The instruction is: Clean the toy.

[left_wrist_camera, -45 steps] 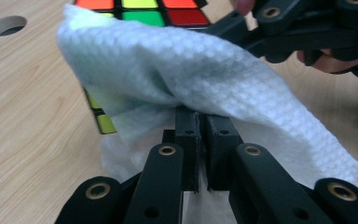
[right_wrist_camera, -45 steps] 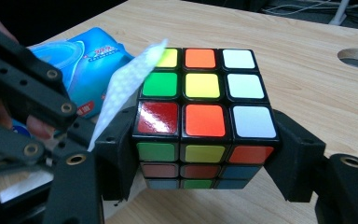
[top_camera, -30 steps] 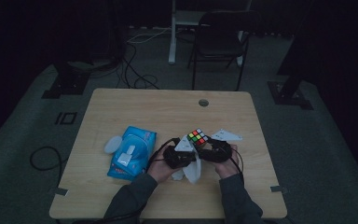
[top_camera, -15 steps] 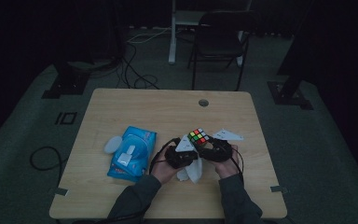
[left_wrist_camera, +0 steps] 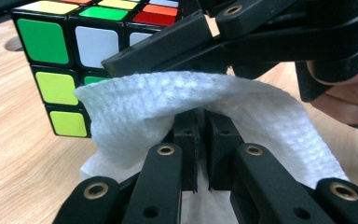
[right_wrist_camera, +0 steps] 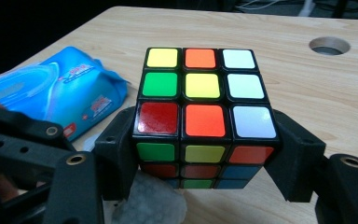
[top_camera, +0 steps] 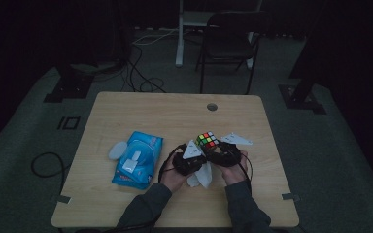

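**White wipe pressed to cube, cleaning in hand**

White, textured, the non-woven cleaning wipe (left_wrist_camera: 205,112) is pinched in the nearly shut jaws of the left hand-held gripper (left_wrist_camera: 199,140) and lies against the lower side face of the multicoloured plastic puzzle cube (right_wrist_camera: 204,116). The right hand-held gripper (right_wrist_camera: 205,154) is clamped on the cube's two opposite sides and holds it just above the light wooden worktop (top_camera: 141,111).

Placement, all taken from the cube: it sits between the two hands (top_camera: 175,177), near the person's edge of the worktop; the blue plastic wipes packet (top_camera: 138,160) lies well to its left, with a small white round lid (top_camera: 117,149) beside the packet; the round cable hole (top_camera: 212,107) lies beyond it.

Change over the last second: barely any. Both grippers and the cube stand where they stood, and the packet has not shifted. Judgement: the wiping stroke is short or paused, the grip is secure, and other faces remain to be wiped.
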